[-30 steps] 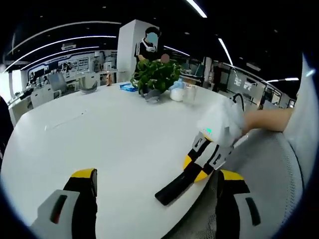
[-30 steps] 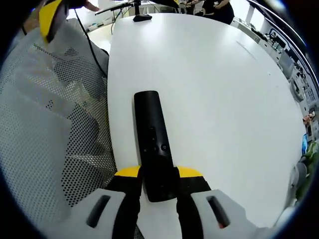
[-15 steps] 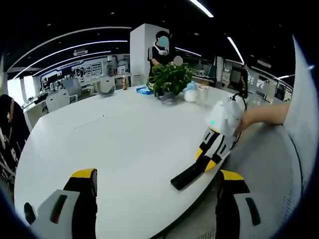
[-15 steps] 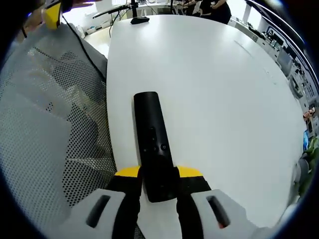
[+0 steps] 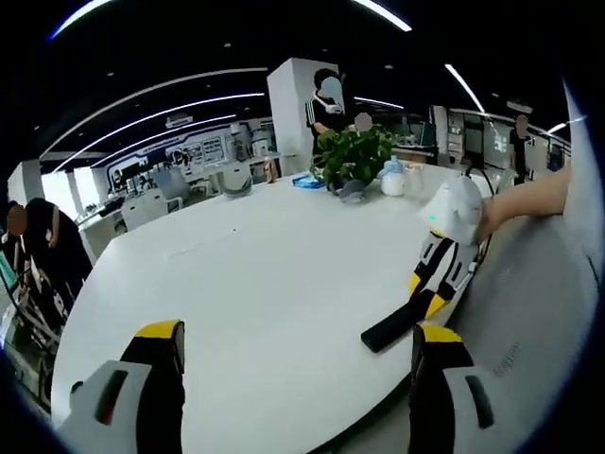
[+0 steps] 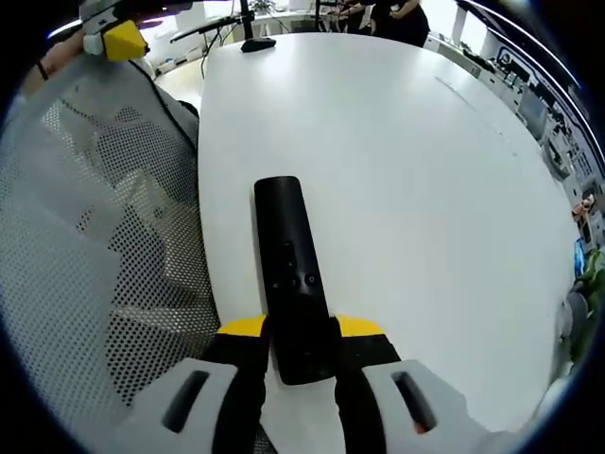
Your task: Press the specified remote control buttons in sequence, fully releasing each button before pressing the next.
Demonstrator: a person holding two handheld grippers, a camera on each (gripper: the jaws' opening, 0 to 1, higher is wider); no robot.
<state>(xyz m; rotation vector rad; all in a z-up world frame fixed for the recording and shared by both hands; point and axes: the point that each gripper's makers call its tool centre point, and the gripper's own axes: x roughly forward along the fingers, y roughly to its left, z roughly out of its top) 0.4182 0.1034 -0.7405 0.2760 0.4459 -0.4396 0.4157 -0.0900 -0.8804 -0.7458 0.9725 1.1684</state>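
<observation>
A long black remote control [image 6: 288,270] lies lengthwise between my right gripper's [image 6: 301,333] yellow-tipped jaws, which are shut on its near end; small buttons show at its middle. It hangs over the white table's [image 6: 397,170] left edge. In the left gripper view the same remote [image 5: 395,328] pokes out of the other gripper [image 5: 437,276], held by a person's arm at the right. My left gripper [image 5: 298,342] stands open above the table [image 5: 246,284], jaws wide apart, nothing between them. A yellow tip of the left gripper [image 6: 121,40] shows at the right gripper view's top left.
A grey mesh chair back [image 6: 104,246] lies left of the table edge. A potted plant [image 5: 355,156], cups and a blue item stand at the table's far side, with people behind. A black stand and cable [image 6: 253,40] sit at the far end.
The left gripper view has swung left and pulled back, so the remote and right gripper now sit farther right. The right gripper keeps its hold unchanged.
</observation>
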